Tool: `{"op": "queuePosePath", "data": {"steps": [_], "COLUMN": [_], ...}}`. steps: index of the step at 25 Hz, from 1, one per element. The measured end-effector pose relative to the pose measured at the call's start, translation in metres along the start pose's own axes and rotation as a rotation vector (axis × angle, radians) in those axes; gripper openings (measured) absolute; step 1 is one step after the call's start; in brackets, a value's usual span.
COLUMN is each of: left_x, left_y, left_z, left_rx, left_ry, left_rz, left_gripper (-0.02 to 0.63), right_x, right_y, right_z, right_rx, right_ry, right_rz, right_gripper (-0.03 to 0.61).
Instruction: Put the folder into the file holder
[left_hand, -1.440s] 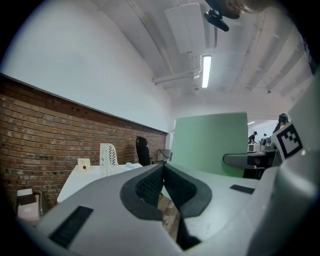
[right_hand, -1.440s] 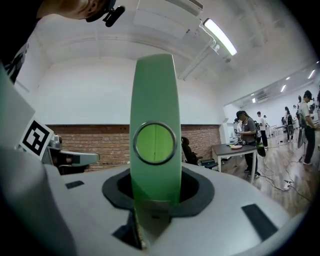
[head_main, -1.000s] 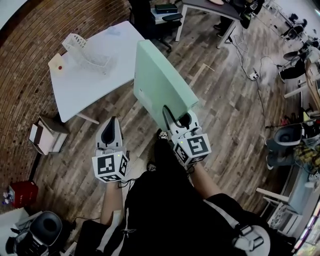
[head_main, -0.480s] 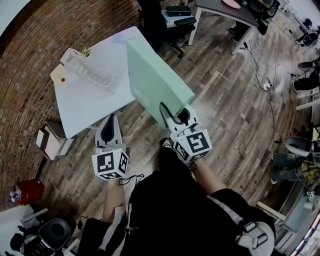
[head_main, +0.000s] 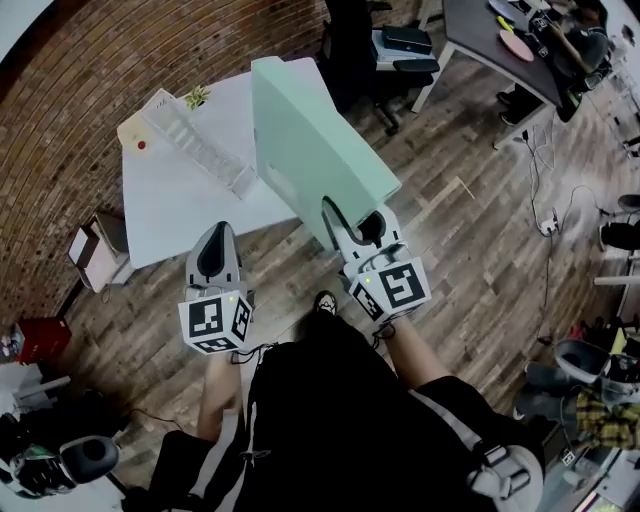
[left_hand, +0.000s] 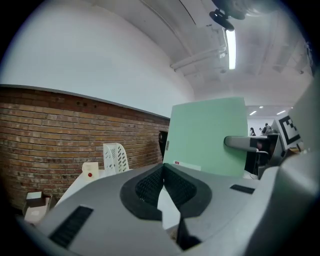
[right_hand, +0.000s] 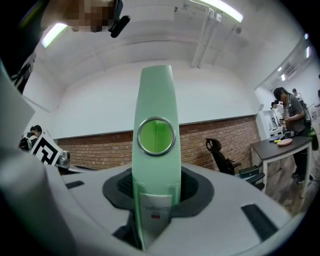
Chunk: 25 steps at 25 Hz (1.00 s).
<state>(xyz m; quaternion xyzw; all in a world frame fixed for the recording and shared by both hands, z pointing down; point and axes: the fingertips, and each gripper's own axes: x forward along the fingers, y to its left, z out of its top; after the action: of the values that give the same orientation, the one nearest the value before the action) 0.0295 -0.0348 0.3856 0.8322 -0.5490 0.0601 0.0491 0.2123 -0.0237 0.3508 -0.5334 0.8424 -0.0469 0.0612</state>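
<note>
A pale green folder (head_main: 310, 160) stands upright on edge, spine toward me, and my right gripper (head_main: 352, 215) is shut on its spine end. In the right gripper view the spine (right_hand: 155, 165) with its metal finger ring fills the gap between the pads. The white mesh file holder (head_main: 195, 140) lies on the white table (head_main: 190, 215), left of and beyond the folder. My left gripper (head_main: 217, 235) hangs over the floor just short of the table's near edge, shut and empty. From the left gripper view the folder (left_hand: 210, 135) is at right and the file holder (left_hand: 116, 157) at left.
A small cream box with a red dot (head_main: 138, 135) and a little plant (head_main: 197, 97) sit on the table's far side. A cardboard box (head_main: 95, 250) and a red box (head_main: 38, 340) lie on the floor at left. An office chair (head_main: 365, 50) and a dark desk (head_main: 500, 40) stand beyond.
Both grippers and the folder have travelled toward the white table. The table and file holder now lie closer, with the folder's far end over the tabletop.
</note>
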Motion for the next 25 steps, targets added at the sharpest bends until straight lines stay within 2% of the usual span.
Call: {"op": "queuePosePath", "data": {"steps": [6,13,18,25], "left_x": [0.012,0.004,0.006,0.022], "left_y": [0.034,0.068,0.099,0.144], "left_z": [0.000,0.001,0.001,-0.008], "left_rx": [-0.012,-0.023,-0.042,-0.078], "left_ry": [-0.006,0.000,-0.004,-0.001], "left_rz": [0.122,0.222,0.260,0.261], "left_gripper": [0.023,0.023,0.022,0.023], "right_x": [0.049,0.089,0.118,0.165], "right_y": [0.001,0.020,0.040,0.060], "right_z": [0.009,0.010,0.004,-0.017], "right_rx": [-0.007,-0.009,-0.034,-0.070], "right_ry": [-0.026,-0.024,0.003,0.080], "right_rz": [0.113,0.203,0.236,0.245], "right_gripper": [0.147,0.147,0.147,0.146]}}
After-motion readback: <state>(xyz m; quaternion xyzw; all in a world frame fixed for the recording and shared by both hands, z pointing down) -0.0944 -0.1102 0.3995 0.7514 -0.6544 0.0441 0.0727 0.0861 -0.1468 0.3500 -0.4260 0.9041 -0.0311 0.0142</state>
